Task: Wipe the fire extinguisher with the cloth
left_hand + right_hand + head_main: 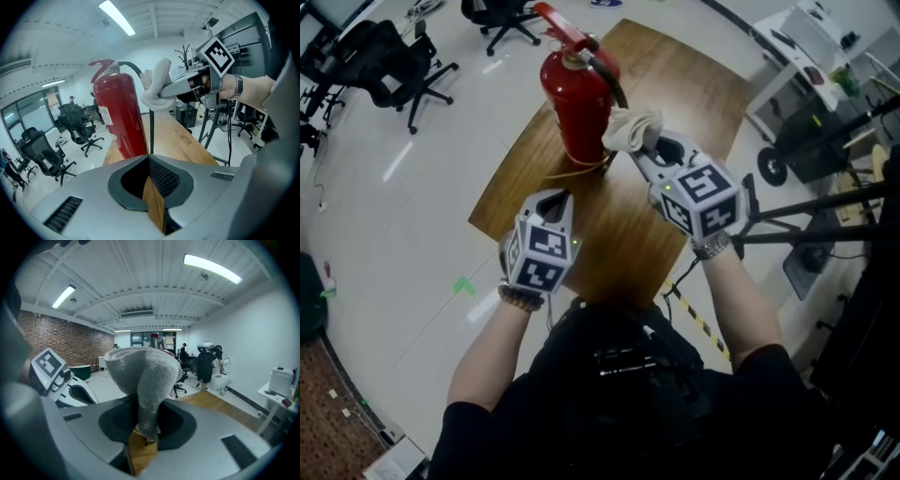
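Note:
A red fire extinguisher [577, 98] stands upright near the far left of the wooden table [675, 84], with a black hose at its top. My right gripper [649, 148] is shut on a bunched white cloth [633, 128], which is held against the extinguisher's upper right side. In the left gripper view the cloth [157, 89] touches the red cylinder [119, 117] near its neck. The cloth [145, 376] fills the right gripper view and hides the extinguisher. My left gripper [563, 197] hovers low in front of the extinguisher's base, jaws together and holding nothing.
Black office chairs [394, 66] stand on the pale floor to the left. A dark tripod stand [806, 220] and a wheeled cart [811, 141] are close to the table's right side. Yellow-black tape [698, 319] marks the floor near the table's near edge.

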`<state>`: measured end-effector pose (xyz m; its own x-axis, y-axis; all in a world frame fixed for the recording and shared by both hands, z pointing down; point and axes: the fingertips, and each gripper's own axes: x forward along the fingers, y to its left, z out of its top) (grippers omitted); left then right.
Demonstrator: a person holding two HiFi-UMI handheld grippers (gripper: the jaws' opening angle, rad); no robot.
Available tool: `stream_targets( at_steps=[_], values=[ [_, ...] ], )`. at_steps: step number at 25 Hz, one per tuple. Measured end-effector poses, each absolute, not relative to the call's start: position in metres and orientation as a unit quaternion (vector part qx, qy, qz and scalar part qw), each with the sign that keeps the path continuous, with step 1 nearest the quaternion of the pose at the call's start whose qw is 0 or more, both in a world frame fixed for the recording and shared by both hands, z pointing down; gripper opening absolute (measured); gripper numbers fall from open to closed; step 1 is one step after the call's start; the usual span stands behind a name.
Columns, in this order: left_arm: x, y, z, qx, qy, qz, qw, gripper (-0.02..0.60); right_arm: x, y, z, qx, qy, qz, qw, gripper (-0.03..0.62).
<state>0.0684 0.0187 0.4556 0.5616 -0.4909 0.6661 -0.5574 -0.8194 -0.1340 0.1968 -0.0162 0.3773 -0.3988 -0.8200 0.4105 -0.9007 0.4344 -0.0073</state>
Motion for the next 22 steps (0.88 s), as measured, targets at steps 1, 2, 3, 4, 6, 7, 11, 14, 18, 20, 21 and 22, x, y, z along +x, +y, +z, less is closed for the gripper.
stream_targets(
  at_steps=[1,2,3,4,6,7,11,14,18,20,21,22],
  values=[
    [0.068,0.019,0.456,0.882,-0.297,0.364,0.045,0.000,0.198,-0.017,0.385,0.519,-0.827,0.120,0.177,0.110],
    [0.068,0.018,0.456,0.881,-0.297,0.366,0.044,0.000,0.199,-0.018,0.392,0.520,-0.826,0.126,0.177,0.109],
    [0.067,0.018,0.457,0.880,-0.296,0.368,0.044,0.000,0.200,-0.018,0.399,0.520,-0.825,0.131,0.177,0.109],
    [0.067,0.018,0.458,0.880,-0.296,0.370,0.044,0.000,0.200,-0.019,0.406,0.520,-0.824,0.136,0.178,0.109],
    [0.064,0.018,0.461,0.878,-0.297,0.373,0.045,0.000,0.199,-0.021,0.422,0.520,-0.822,0.148,0.182,0.110],
    [0.063,0.019,0.462,0.877,-0.297,0.375,0.046,0.000,0.199,-0.022,0.430,0.519,-0.820,0.153,0.185,0.109],
    [0.057,0.019,0.467,0.873,-0.299,0.383,0.052,0.000,0.197,-0.026,0.460,0.515,-0.816,0.173,0.199,0.109],
    [0.051,0.019,0.469,0.870,-0.299,0.389,0.052,0.000,0.193,-0.029,0.486,0.512,-0.811,0.192,0.208,0.109],
    [0.043,0.020,0.474,0.866,-0.302,0.396,0.054,0.000,0.194,-0.031,0.527,0.511,-0.802,0.222,0.216,0.109],
    [0.039,0.019,0.475,0.864,-0.302,0.399,0.053,0.000,0.194,-0.032,0.543,0.510,-0.797,0.233,0.223,0.109],
    [0.037,0.019,0.476,0.864,-0.302,0.400,0.053,0.000,0.193,-0.032,0.550,0.510,-0.795,0.238,0.227,0.109],
    [0.035,0.020,0.476,0.863,-0.302,0.401,0.053,0.000,0.192,-0.033,0.556,0.509,-0.793,0.243,0.231,0.109]
  ],
)
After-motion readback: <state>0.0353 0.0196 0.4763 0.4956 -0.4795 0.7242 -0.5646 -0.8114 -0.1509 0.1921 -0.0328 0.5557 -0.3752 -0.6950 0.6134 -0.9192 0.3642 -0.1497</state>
